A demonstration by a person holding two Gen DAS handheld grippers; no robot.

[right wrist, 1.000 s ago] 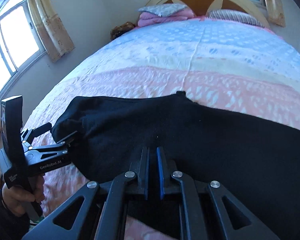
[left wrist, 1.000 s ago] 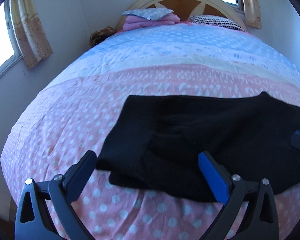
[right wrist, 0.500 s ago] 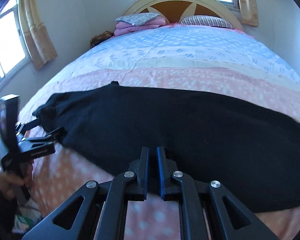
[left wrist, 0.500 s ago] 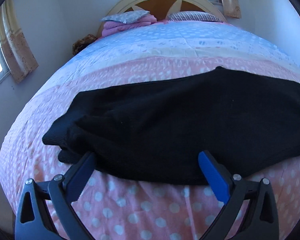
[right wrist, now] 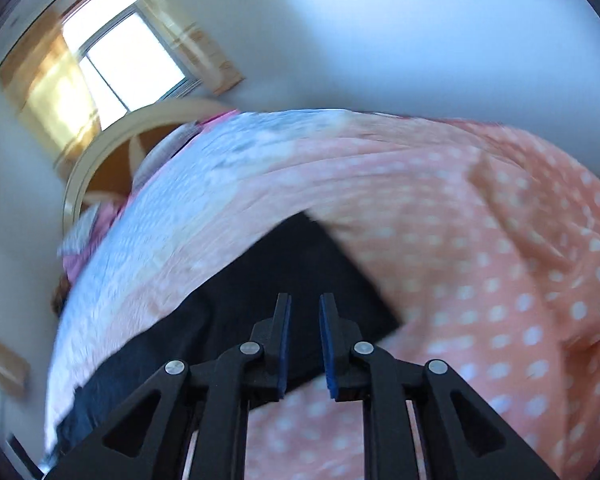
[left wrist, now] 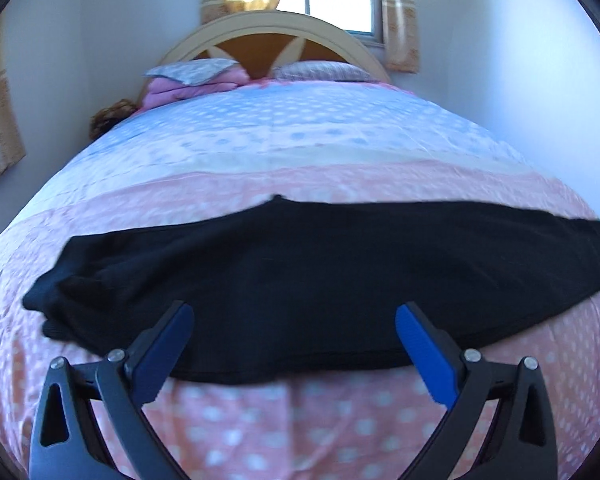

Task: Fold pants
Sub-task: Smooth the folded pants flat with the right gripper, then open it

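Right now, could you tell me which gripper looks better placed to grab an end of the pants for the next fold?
Probably right. The right gripper hangs over the pants near their end, jaws just opening, nothing between them. The left gripper, wide open, faces their middle.

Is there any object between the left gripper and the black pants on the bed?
Nothing visible. The left gripper hangs with its jaws wide apart just above the near edge of the black pants, which lie spread flat on the bedspread. Only bare cloth lies between them.
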